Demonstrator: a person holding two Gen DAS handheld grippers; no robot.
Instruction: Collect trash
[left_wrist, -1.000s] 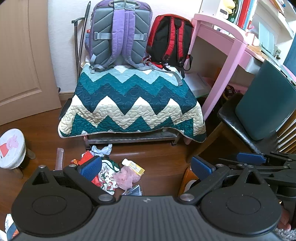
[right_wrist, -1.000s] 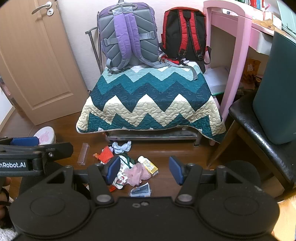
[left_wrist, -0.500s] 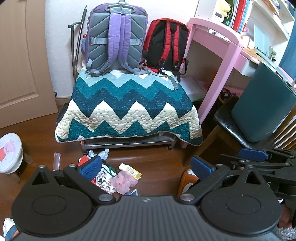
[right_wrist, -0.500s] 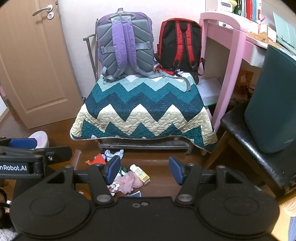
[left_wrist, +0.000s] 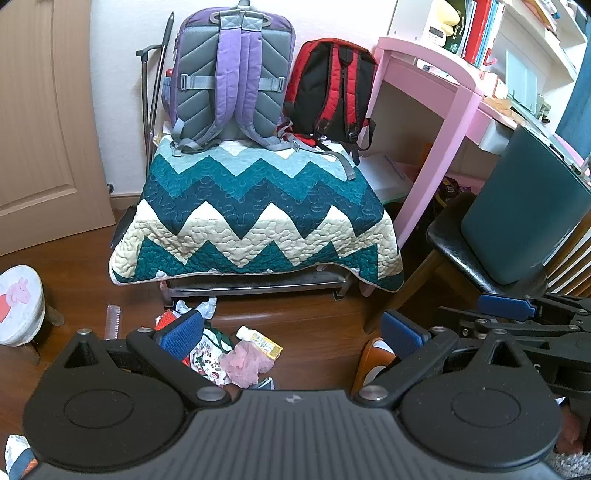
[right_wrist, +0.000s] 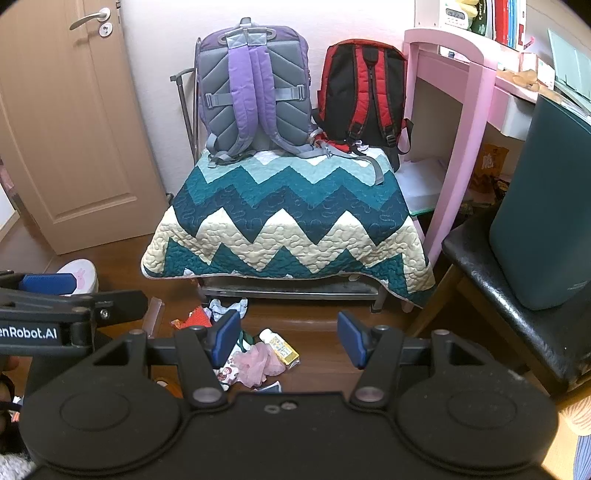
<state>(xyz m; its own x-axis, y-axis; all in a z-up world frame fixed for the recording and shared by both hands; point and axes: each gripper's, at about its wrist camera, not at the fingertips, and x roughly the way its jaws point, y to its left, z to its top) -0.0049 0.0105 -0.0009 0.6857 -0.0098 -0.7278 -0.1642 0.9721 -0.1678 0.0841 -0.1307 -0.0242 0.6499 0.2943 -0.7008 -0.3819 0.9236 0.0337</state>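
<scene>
Blue-padded and black, my left gripper (left_wrist: 291, 332) is spread wide with nothing between its fingers, and my right gripper (right_wrist: 288, 338) is likewise released and empty. Both hang above the dark wooden floor (left_wrist: 317, 325), looking down at the heap of trash (right_wrist: 251, 350) just in front of the metal bench under the teal-and-cream zigzag quilt (right_wrist: 284, 221). In that heap I see a crumpled pink wrapper (right_wrist: 255, 363), a small yellow-labelled plastic bottle (right_wrist: 279, 345), a red scrap (right_wrist: 197, 317) and a white crumpled tissue (right_wrist: 227, 306).

Only the right view shows the silver handle of the beige door (right_wrist: 90, 18) and the clear plastic strip (right_wrist: 155, 314) on the floor in full. Only the left view shows the orange-rimmed bin (left_wrist: 369, 363) near my right finger pad, and the whole white round stool with the pink pig print (left_wrist: 20, 302). Each camera catches the other gripper at its edge. Both see the purple-and-grey backpack (left_wrist: 232, 74) and the red-and-black backpack (left_wrist: 332, 88) upright on the quilt, the pink desk (left_wrist: 424, 92) and the teal box on the black chair (right_wrist: 543, 221).

Compared with 1 second ago, both grippers have drawn back and up: the quilt sits lower in frame, and the trash lies closer to my finger pads, partly hidden by them. The finger spread is unchanged.
</scene>
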